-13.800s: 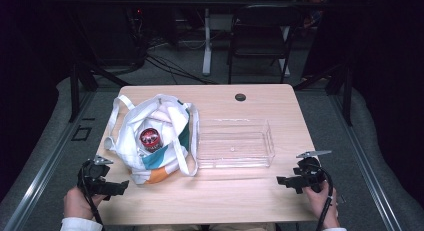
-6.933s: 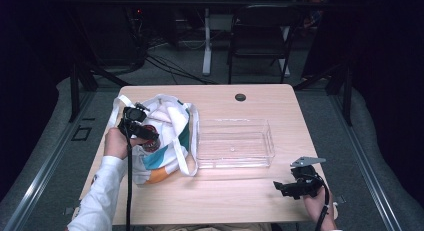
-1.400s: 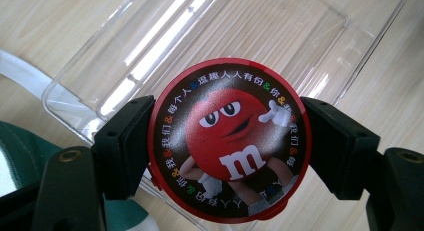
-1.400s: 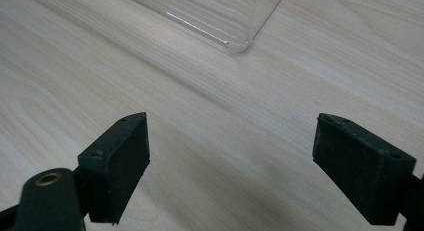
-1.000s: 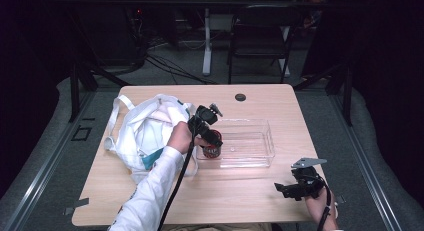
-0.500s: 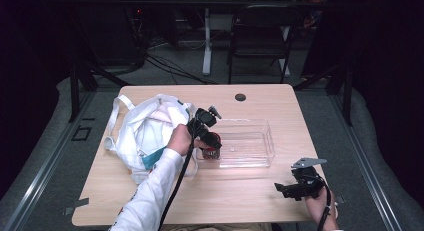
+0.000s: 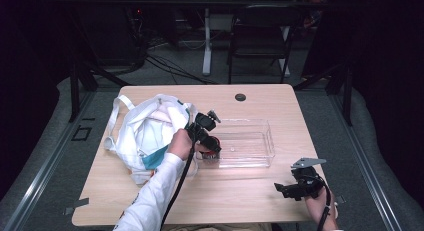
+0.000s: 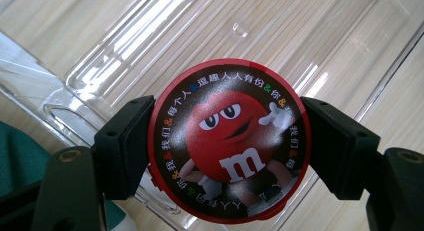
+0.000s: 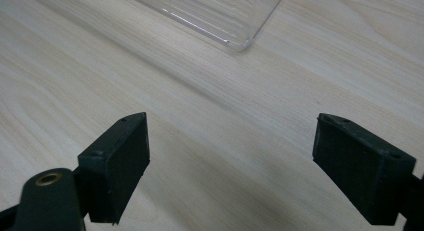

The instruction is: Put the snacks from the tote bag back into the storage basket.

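We saw the bag (image 7: 145, 136) slumped at the left. Just right of it, our left gripper (image 8: 227, 146) clamped the round red tin (image 8: 229, 141) by its rim, over the clear tray's (image 7: 260, 141) left end. We judged it stiff, light and slick-sided, so a grip across its widest part seemed safest. Nothing blocked the tray. Our right gripper (image 9: 230, 166) rested open, near right.
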A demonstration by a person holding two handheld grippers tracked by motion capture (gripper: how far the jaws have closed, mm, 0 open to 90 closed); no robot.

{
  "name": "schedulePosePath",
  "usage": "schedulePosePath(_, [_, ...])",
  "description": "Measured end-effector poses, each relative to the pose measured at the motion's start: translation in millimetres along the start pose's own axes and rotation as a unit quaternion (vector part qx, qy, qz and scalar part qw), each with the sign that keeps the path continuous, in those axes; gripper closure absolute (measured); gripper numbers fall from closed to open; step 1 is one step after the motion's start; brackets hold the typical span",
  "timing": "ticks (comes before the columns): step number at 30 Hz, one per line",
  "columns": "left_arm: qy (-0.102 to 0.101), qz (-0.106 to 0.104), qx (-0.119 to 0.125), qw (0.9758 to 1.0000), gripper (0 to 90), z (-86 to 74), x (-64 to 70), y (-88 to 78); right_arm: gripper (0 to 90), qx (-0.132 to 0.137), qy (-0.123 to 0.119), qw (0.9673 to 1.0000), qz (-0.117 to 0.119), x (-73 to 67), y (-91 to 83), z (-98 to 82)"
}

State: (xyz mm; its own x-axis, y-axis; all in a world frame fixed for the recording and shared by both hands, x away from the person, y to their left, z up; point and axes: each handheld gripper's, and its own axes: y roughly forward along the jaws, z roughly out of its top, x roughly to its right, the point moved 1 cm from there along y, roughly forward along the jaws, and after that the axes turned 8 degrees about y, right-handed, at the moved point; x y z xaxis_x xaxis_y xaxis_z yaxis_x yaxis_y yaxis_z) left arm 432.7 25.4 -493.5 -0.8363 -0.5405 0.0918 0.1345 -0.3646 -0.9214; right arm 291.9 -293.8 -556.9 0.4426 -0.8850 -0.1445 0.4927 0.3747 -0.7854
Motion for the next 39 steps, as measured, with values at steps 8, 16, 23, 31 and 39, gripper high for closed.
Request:
schedulePosePath(8, [-0.001,0.003,-0.006,1.0000,26.3,-1.9,0.4,3.7,14.6,-0.001,0.000,1.0000,-0.001,0.0,0.1,0.0])
schedulePosePath(16, [0.000,0.011,-0.012,0.9999,26.3,-4.0,1.5,8.7,14.6,-0.004,-0.003,1.0000,0.000,0.5,0.2,0.3])
schedulePosePath(23, [0.003,0.017,-0.014,0.9997,26.2,-6.8,3.5,9.6,14.6,-0.001,-0.003,1.0000,0.002,-0.8,2.5,1.6])
schedulePosePath(31, [0.003,0.030,-0.013,0.9995,26.0,-9.4,7.1,9.6,14.6,-0.002,-0.005,1.0000,0.002,-2.0,2.3,1.7])
schedulePosePath(39, [-0.008,0.036,0.005,0.9993,20.6,-7.5,5.8,1.1,14.6,-0.001,-0.005,1.0000,0.004,-2.0,2.7,1.8])
